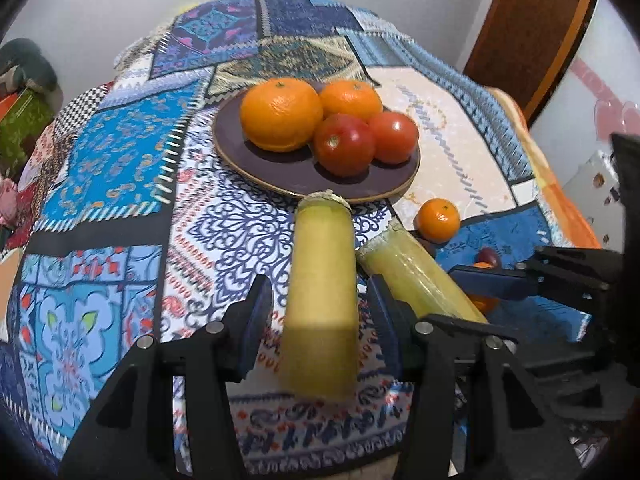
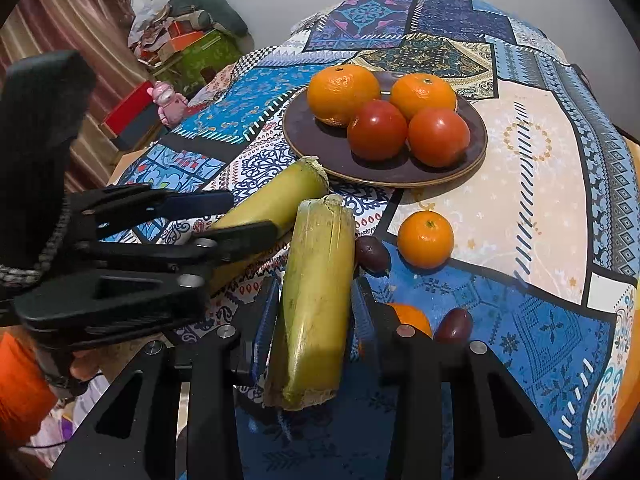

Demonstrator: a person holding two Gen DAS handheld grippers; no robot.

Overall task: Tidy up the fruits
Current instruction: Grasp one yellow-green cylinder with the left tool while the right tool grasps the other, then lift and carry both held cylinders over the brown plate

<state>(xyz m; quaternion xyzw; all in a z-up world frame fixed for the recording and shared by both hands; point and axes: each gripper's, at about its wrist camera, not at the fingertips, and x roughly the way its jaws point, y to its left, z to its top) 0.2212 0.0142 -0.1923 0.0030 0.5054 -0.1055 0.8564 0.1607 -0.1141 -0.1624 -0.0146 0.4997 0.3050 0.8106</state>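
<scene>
A dark purple plate (image 1: 260, 160) (image 2: 312, 140) holds two oranges and two tomatoes. Just in front of it lie two yellow-green stalk pieces. In the left wrist view, one stalk (image 1: 320, 300) lies between the jaws of my left gripper (image 1: 318, 286), which is open, with a small gap on each side. In the right wrist view, my right gripper (image 2: 316, 286) is shut on the other stalk (image 2: 316, 312), its pads against both sides. A loose orange (image 1: 437, 220) (image 2: 425, 239) sits on the cloth to the right of the stalks.
Two dark plum-like fruits (image 2: 372, 254) (image 2: 454, 326) and another orange (image 2: 412, 316) lie by the right gripper's right finger. A patchwork cloth (image 2: 540, 200) covers the table. Off the table's left edge are a green box (image 2: 200, 56) and a pink toy (image 2: 164, 100). A wooden door (image 1: 532, 32) stands at the right.
</scene>
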